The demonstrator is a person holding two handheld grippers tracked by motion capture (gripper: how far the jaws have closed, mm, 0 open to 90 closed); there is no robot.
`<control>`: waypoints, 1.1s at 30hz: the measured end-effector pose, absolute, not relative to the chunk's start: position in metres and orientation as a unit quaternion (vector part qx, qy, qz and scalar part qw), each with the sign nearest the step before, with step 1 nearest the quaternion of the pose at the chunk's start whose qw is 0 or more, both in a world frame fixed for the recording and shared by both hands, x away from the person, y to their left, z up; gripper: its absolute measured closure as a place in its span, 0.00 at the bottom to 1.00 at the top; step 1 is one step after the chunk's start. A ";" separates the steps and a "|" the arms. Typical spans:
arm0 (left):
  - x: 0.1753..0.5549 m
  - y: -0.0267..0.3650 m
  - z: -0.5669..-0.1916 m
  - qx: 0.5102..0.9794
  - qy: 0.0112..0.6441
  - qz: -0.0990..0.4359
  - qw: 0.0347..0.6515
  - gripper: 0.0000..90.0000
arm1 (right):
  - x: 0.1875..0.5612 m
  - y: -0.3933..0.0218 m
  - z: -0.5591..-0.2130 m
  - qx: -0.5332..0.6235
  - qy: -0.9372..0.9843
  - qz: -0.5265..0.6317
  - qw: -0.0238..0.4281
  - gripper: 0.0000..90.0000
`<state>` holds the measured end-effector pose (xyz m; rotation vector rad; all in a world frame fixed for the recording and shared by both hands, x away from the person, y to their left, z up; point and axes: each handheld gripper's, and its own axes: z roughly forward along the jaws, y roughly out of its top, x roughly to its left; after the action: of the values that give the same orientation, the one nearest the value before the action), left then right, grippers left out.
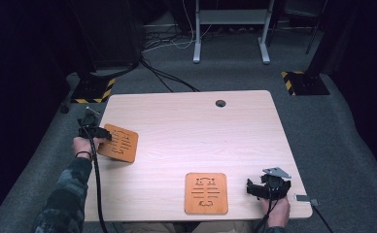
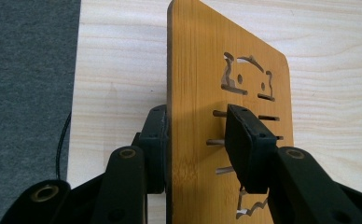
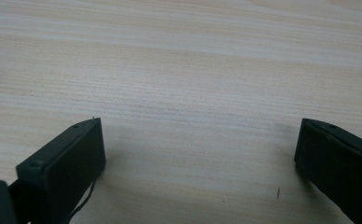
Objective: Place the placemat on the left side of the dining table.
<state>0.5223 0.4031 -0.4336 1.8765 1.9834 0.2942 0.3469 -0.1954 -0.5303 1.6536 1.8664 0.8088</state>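
High view has the left gripper at the table's left edge, jaws straddling but not pinching the tilted wooden board, open tabletop stretching rightward.

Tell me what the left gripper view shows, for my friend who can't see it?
A thin wooden board with cut-out slots and animal shapes stands on edge between the left gripper's two black jaws. One pad lies against its back; the other stands a little off its front. Behind it are a pale wooden table and grey carpet.
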 end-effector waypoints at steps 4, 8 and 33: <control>0.523 0.405 -0.436 0.673 0.706 0.096 0.198 0.67 | 0.347 -0.195 -0.530 0.610 0.688 0.298 0.257 0.01; 0.523 0.406 -0.439 0.668 0.710 0.093 0.202 0.67 | 0.347 -0.195 -0.530 0.610 0.688 0.298 0.257 0.01; 0.522 0.415 -0.452 0.659 0.719 0.080 0.204 0.65 | 0.347 -0.195 -0.530 0.610 0.688 0.298 0.257 0.01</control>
<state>0.5217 0.4153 -0.4524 1.8385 2.0060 0.2229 0.3468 -0.1954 -0.5303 1.6536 1.8660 0.8088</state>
